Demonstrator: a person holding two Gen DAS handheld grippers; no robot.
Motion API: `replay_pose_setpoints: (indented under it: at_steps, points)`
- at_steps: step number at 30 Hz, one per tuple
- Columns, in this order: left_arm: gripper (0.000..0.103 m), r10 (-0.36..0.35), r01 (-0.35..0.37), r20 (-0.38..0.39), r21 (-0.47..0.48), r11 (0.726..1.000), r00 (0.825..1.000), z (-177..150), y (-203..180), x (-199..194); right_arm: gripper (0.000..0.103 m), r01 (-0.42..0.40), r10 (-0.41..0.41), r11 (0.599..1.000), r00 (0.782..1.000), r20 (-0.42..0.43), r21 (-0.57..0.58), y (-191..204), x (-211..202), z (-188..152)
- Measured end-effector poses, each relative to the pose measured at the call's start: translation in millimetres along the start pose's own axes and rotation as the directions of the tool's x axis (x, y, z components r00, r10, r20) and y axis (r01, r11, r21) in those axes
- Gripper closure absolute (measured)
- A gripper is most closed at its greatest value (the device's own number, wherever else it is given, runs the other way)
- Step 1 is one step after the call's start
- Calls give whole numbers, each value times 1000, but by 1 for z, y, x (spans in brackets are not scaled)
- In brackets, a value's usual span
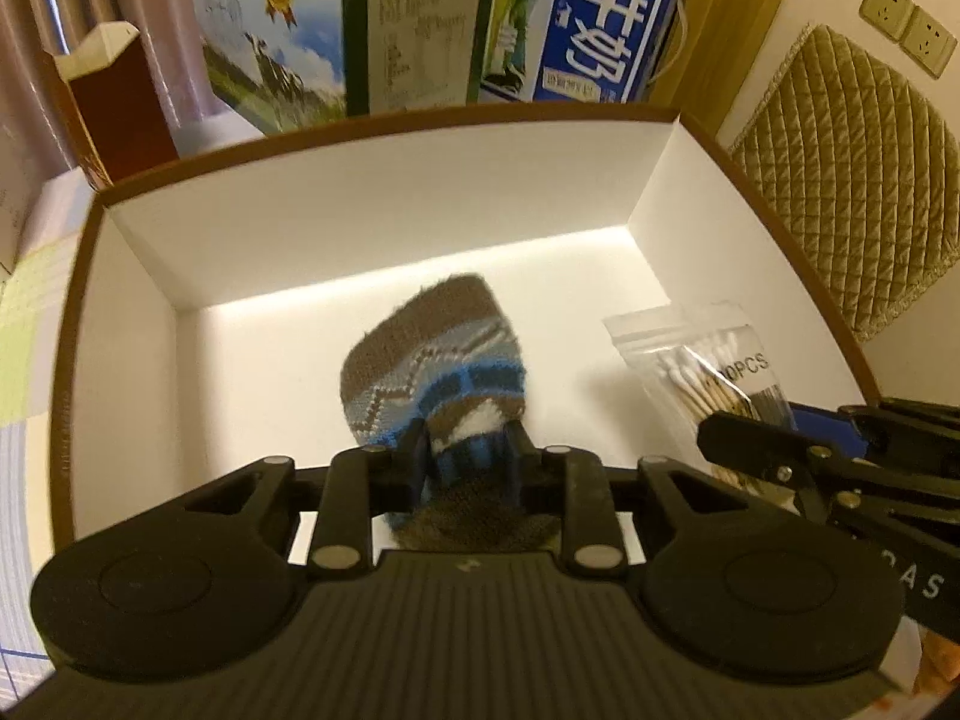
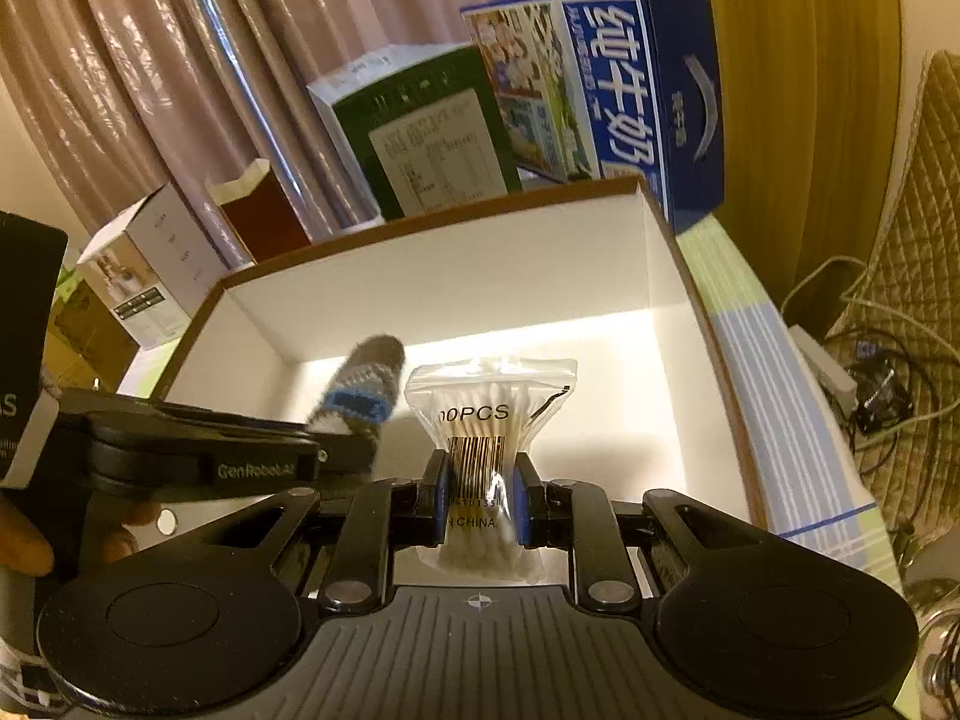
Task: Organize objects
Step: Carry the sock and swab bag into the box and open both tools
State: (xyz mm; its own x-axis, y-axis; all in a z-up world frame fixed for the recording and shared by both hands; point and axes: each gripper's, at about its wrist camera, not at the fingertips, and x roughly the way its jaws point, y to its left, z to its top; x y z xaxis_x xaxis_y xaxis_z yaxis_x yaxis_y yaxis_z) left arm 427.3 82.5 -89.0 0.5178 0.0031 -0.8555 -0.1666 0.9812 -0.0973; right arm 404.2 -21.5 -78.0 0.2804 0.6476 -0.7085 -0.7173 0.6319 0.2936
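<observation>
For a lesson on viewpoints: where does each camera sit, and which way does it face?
Left wrist: sits on the left tongs, faces down into the white box; shows its fingers pinching a sock.
Right wrist: sits on the right tongs, same direction; shows its fingers clamping a cotton swab bag, plus a hand.
Shared: box, sock, bag, cartons behind.

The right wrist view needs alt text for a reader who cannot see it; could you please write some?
The right gripper pinches a clear bag of cotton swabs above an open white box. Beside it, the left gripper holds a patterned sock.
</observation>
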Motion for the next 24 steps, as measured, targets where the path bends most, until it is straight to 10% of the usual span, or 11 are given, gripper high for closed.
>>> replay_pose_setpoints:
  at_steps: [10, 13, 24]
  points:
    - [59, 22, -22, 10, -7, 1000, 1000, -3, 19, -14, 83, -7, 7, 1000, 1000, -17, 4, 9, 20, 4]
    - [45, 24, -24, 16, -7, 1000, 1000, -5, 24, -21, 42, 26, -26, 999, 1000, 6, -19, 14, 20, 4]
    - [24, 63, -63, 64, 5, 998, 996, -20, 30, -67, 16, 34, -32, 997, 999, 43, -62, 21, -22, -11]
